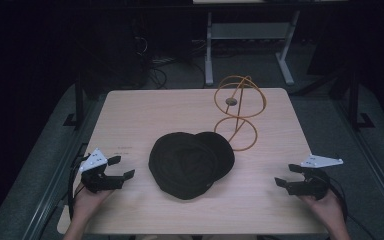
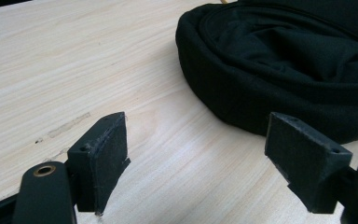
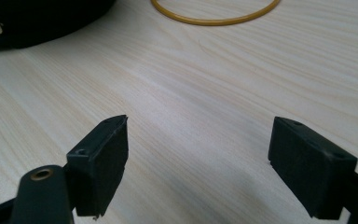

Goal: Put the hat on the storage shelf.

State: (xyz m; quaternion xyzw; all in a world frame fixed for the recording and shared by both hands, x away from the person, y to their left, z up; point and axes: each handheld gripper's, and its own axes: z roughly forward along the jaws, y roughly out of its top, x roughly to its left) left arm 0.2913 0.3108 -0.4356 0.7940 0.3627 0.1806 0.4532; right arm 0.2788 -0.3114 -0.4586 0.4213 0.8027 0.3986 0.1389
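Flanking a black hat (image 1: 190,162) at mid-surface, both tongs gape empty.
Left tongs (image 1: 114,170) and right tongs (image 1: 286,176) could snag soft fabric, dragging it into the wire stand (image 1: 237,112).

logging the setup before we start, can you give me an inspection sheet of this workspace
surface: light wood table, faint scuff marks near the left claw in the left gripper view
job's things: black cap upside down at centre; orange wire hat stand upright behind it, right of centre
clutter: nothing seen
grippers: left claw open, near the cap's left side; right claw open, over bare wood, apart from the cap
cables: black cable trailing from the left gripper; more on the floor beyond the table
surroundings: dark room, white desk legs behind
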